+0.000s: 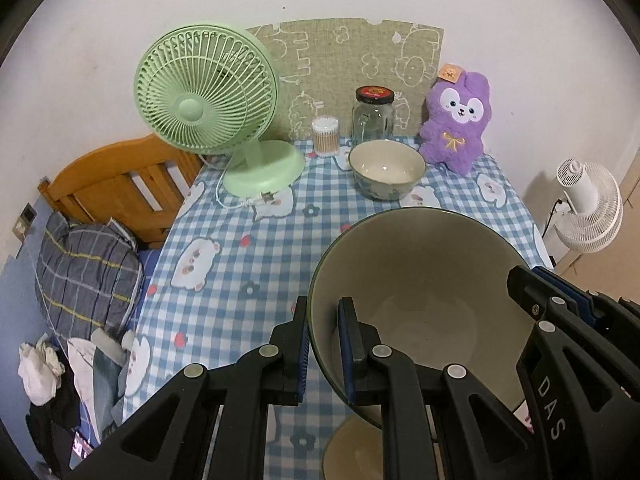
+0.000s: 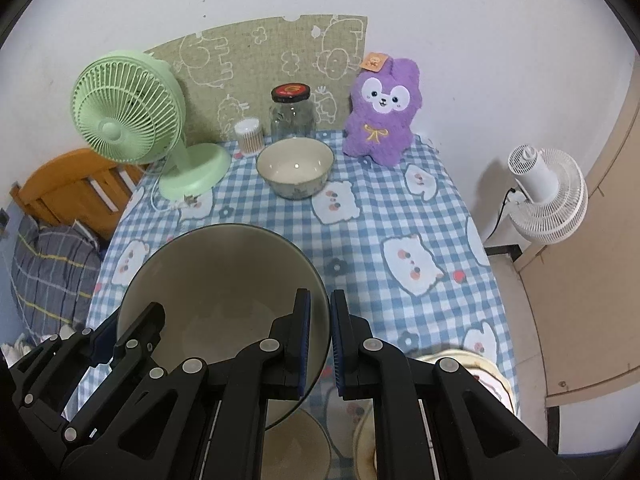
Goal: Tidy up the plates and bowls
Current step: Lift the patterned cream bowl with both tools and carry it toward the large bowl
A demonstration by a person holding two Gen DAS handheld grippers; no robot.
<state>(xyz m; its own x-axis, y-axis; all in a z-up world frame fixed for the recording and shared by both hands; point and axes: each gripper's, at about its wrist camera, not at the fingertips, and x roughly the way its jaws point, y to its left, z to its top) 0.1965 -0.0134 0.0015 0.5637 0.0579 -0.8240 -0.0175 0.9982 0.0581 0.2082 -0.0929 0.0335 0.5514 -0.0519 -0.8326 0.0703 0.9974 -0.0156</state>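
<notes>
Above checked tablecloth (image 1: 224, 280), large bowl (image 1: 420, 280) hung lifted, left gripper (image 1: 324, 340) and right gripper (image 2: 320, 340) clamped tight on opposite rims. Small bowl (image 1: 386, 168) sat beyond, bare cloth between.

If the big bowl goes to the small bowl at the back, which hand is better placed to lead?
Neither, likely: the left gripper and right gripper each clamp opposite rims of the big bowl, and the small bowl sits almost straight ahead.
</notes>
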